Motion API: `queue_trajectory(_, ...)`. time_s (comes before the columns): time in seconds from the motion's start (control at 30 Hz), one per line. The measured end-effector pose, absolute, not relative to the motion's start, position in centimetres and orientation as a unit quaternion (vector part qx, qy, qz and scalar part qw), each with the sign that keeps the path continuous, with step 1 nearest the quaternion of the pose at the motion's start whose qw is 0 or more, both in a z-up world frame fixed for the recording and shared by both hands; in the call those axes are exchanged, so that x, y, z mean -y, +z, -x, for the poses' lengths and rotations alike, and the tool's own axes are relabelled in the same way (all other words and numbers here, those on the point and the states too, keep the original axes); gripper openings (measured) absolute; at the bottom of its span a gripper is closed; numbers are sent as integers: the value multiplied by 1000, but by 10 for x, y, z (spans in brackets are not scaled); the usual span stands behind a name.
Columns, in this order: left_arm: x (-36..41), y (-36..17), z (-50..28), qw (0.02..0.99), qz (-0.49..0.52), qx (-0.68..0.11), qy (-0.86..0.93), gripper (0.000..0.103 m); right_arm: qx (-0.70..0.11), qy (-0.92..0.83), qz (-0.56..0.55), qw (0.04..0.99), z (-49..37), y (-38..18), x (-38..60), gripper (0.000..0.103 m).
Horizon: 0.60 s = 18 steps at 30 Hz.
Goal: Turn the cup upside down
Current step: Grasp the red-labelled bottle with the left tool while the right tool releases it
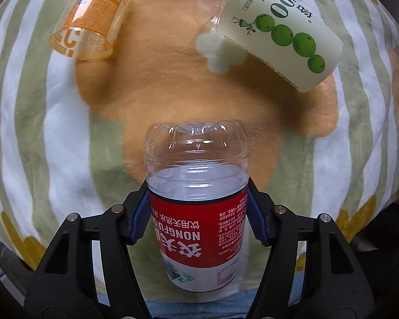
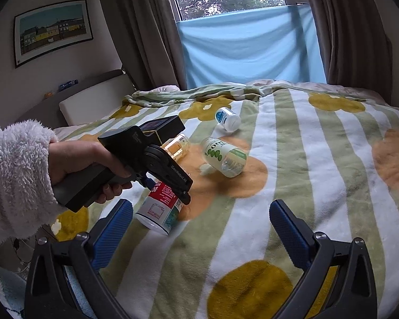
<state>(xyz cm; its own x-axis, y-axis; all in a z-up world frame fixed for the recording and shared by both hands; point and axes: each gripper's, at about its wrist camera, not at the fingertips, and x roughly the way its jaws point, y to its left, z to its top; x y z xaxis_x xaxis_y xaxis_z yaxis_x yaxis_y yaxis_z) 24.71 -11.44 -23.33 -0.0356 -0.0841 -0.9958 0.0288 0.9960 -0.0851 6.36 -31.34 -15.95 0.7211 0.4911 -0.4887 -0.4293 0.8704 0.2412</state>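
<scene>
While tilted, the cup (image 1: 198, 212) sits between the left tool's (image 1: 198, 222) fingers.

Orange cup (image 1: 93, 18) top cut off; red-label cup (image 1: 199, 207) rim hidden.

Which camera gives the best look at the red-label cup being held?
The left wrist view: the red-label cup fills the centre, clamped between the left gripper pads, its clear base pointing away. The right wrist view shows it smaller, partly hidden behind that gripper.
</scene>
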Motion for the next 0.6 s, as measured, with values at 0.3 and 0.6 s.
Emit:
queue_trajectory(0.3,111,-196,-239,740,13,-669,-75,59,-279,258,-48,924,-67,-157,307,103)
queue_trajectory(0.6,97,-138,-195,897,39,-428,-104,59,-279,273,-36,920,-76,-152,299,103)
